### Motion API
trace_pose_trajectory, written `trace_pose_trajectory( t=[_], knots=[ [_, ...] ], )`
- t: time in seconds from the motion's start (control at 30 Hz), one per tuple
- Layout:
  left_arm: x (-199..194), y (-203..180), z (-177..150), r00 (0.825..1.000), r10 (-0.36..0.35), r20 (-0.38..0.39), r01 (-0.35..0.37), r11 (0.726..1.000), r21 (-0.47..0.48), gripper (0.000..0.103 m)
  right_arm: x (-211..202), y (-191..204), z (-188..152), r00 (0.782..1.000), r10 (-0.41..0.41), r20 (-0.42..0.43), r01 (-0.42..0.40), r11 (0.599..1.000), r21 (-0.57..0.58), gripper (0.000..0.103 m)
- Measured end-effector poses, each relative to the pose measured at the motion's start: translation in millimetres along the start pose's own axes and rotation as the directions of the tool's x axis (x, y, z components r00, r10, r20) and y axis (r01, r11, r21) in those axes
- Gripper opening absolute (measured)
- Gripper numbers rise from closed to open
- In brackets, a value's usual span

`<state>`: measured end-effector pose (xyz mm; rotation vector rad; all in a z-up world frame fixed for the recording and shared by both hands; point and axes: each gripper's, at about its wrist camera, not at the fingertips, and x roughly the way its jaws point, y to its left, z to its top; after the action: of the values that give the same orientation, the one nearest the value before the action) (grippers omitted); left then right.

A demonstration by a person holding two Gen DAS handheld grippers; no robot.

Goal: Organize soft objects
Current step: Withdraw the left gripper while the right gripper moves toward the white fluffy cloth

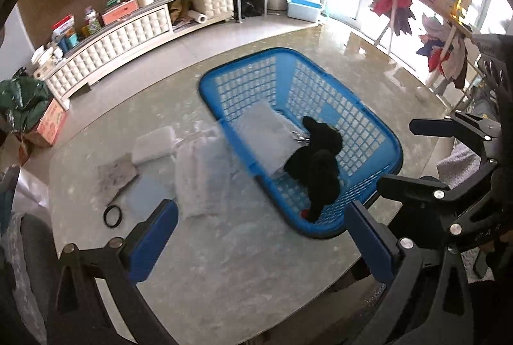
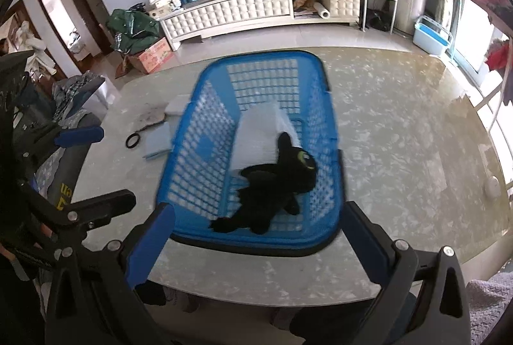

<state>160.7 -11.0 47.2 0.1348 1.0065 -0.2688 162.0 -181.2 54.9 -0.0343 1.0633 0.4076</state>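
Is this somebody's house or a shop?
Most likely somebody's living room. A long white padded cabinet along the wall is piled with boxes and bits, clothes hang on a drying rack by the bright windows, and a blue laundry basket holding a black plush toy sits on a big table.

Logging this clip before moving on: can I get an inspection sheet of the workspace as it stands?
Surface: glossy marbled table, bare at right.
Job's things: black plush toy and white padded pack in blue plastic lattice basket; white foam block, clear bubble-wrap bag outside.
Clutter: black ring, grey rag.
Grippers: left gripper, right gripper, jaws open, empty.
Cables: nothing seen.
Surroundings: white tufted cabinet, clothes rack.
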Motion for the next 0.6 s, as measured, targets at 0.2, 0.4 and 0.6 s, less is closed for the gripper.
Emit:
trace_pose_trajectory(
  t=[0.2,0.4,0.6],
  knots=[
    [-14,35,-19,1.000,0.019,0.019,-0.018,0.998,-0.060,0.103,9,32,11,1.000,-0.003,0.000,0.003,0.998,-0.066,0.102],
    [-25,73,-42,0.998,0.051,0.023,-0.048,0.992,-0.117,0.103,30,67,22,1.000,0.013,-0.021,-0.015,0.992,-0.122,0.102],
    [-30,113,-63,0.997,0.079,0.018,-0.074,0.978,-0.197,0.103,53,108,30,0.998,0.030,-0.051,-0.040,0.980,-0.193,0.102]
  ],
)
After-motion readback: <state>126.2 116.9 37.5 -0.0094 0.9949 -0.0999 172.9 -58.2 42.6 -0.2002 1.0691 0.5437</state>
